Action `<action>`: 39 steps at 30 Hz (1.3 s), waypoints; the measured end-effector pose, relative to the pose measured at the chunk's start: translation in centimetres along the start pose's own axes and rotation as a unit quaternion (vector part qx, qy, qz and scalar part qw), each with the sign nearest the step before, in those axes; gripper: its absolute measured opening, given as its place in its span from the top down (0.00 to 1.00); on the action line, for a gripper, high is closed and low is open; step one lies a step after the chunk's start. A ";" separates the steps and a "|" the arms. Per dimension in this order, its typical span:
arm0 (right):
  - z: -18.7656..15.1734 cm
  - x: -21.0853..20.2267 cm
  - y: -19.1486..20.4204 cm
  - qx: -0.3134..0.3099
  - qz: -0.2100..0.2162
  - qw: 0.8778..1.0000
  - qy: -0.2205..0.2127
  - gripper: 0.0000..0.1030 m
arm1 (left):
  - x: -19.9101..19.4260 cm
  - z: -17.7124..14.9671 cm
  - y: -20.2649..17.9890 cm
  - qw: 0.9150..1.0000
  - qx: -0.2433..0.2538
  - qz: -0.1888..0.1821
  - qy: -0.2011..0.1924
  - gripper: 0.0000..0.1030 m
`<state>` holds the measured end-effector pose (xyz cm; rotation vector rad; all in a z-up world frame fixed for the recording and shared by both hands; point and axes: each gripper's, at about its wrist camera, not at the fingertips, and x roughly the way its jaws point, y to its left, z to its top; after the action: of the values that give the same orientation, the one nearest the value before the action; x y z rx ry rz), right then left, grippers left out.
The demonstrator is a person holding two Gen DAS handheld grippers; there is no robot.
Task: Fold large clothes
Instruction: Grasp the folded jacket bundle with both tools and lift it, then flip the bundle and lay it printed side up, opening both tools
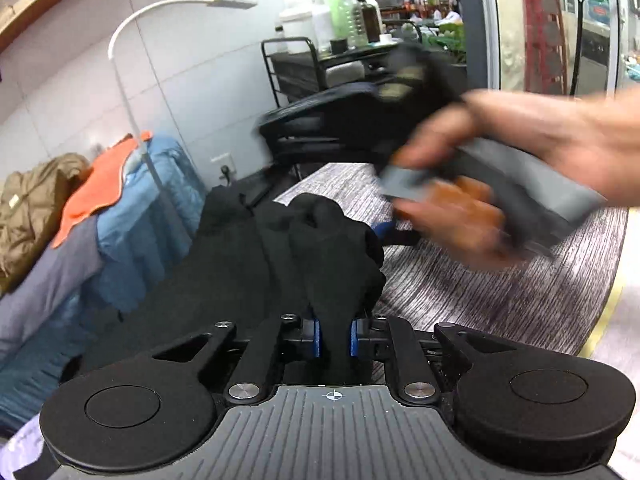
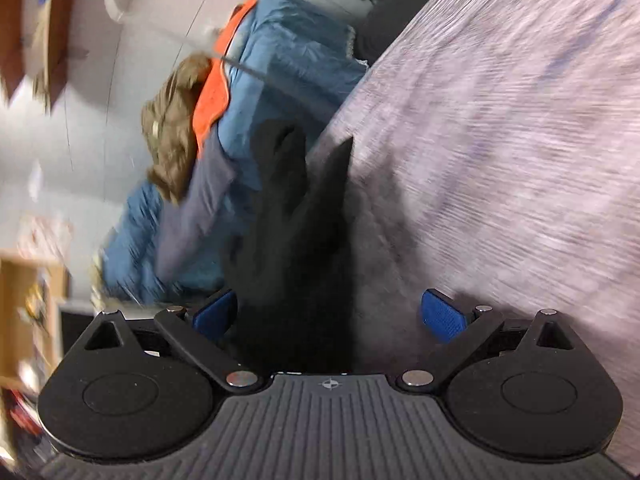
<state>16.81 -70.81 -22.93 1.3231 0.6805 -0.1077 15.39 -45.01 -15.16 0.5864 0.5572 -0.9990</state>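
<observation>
Through the left wrist camera I am looking down along the left gripper [image 1: 335, 338], and it is clenching a bunch of the black garment [image 1: 320, 248] between its blue pads [image 1: 317, 338]. The cloth is rising in a dark heap in front of the fingers and spilling off to the left, over the near edge of the grey streaked tabletop [image 1: 500, 292]. Across the table, at the right, a hand [image 1: 540, 160] is gripping the grey handle of the other tool; it is blurred, so I cannot tell from here how that tool's fingers are standing. Behind the table a black cart [image 1: 304, 68] is carrying bottles [image 1: 348, 12], and a white lamp [image 1: 160, 40] is arching over a pile of blue, orange and brown clothes [image 1: 120, 184] at the left.

Through the right wrist camera the picture is tilting and smearing. The right gripper [image 2: 330, 316] is standing released, its two blue pads [image 2: 442, 314] wide apart. Black cloth is lying between them and running up the middle of the frame, but neither pad is pressing on it. The tabletop [image 2: 520, 140] is filling the right side, and the pile of clothes [image 2: 256, 92] is sitting at the upper left, beside the garment.
</observation>
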 end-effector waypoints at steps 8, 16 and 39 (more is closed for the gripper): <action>-1.5 6.0 11.0 -0.147 -0.086 0.985 0.039 0.91 | -6.9 -1.8 5.3 0.993 -0.096 0.043 -0.045 0.50; -13.9 11.4 26.9 -0.333 0.007 0.939 0.083 0.91 | -20.4 -12.0 14.0 0.948 -0.265 0.160 -0.070 0.50; -41.5 29.8 28.8 -0.570 -0.097 0.793 0.194 0.28 | -24.7 -37.6 22.5 0.768 -0.605 0.204 0.053 0.00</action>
<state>37.13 -16.07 -17.14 0.0798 0.9950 0.3829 18.67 4.90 -21.08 -0.4137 0.9810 -0.0472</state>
